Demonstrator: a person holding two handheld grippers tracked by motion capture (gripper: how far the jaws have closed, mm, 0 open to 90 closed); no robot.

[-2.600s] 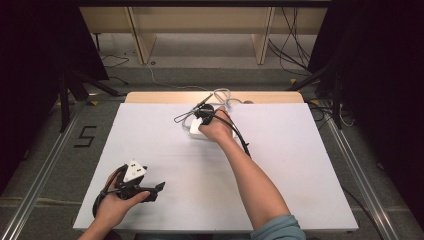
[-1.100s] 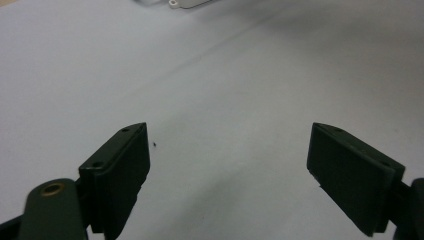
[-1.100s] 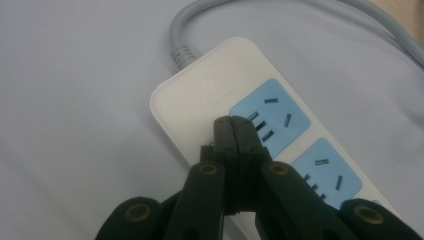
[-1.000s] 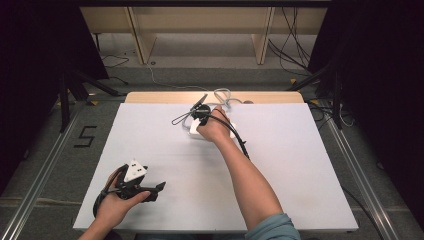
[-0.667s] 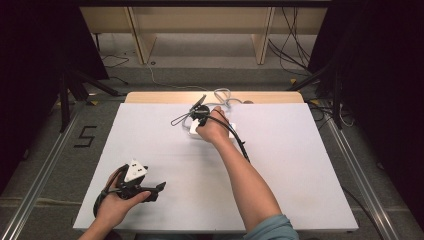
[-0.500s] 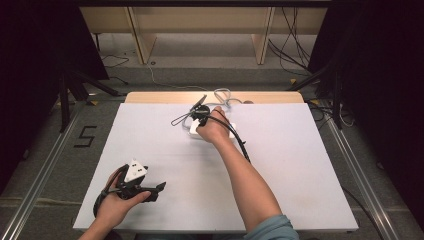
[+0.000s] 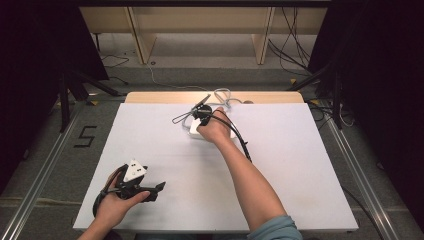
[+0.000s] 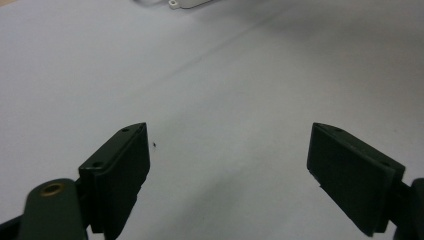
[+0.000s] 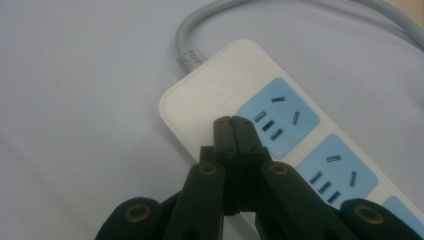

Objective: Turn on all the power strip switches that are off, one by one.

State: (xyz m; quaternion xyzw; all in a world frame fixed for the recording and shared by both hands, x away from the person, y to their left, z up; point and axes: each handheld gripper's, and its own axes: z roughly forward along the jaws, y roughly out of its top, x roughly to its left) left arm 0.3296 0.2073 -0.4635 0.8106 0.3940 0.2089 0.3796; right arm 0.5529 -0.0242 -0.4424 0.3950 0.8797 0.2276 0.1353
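White table (image 7: 300, 165): closed right tongs (image 9: 233, 125) over power strip (image 9: 210, 95).

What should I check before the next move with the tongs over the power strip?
1. Right tongs shut, nothing between the jaws: ok.
2. Their tips over the power strip, at the end where the grey cord comes in, beside the first blue socket: ok. Whether they press on it: cannot tell.
3. Power strip lies flat on the white table: ok.
4. Blue sockets free of plugs in the right gripper view: ok.
5. Left tongs open, low over bare table, well apart from the strip: ok.
6. Black cable trailing from the right tongs along the forearm, off the sockets: ok.
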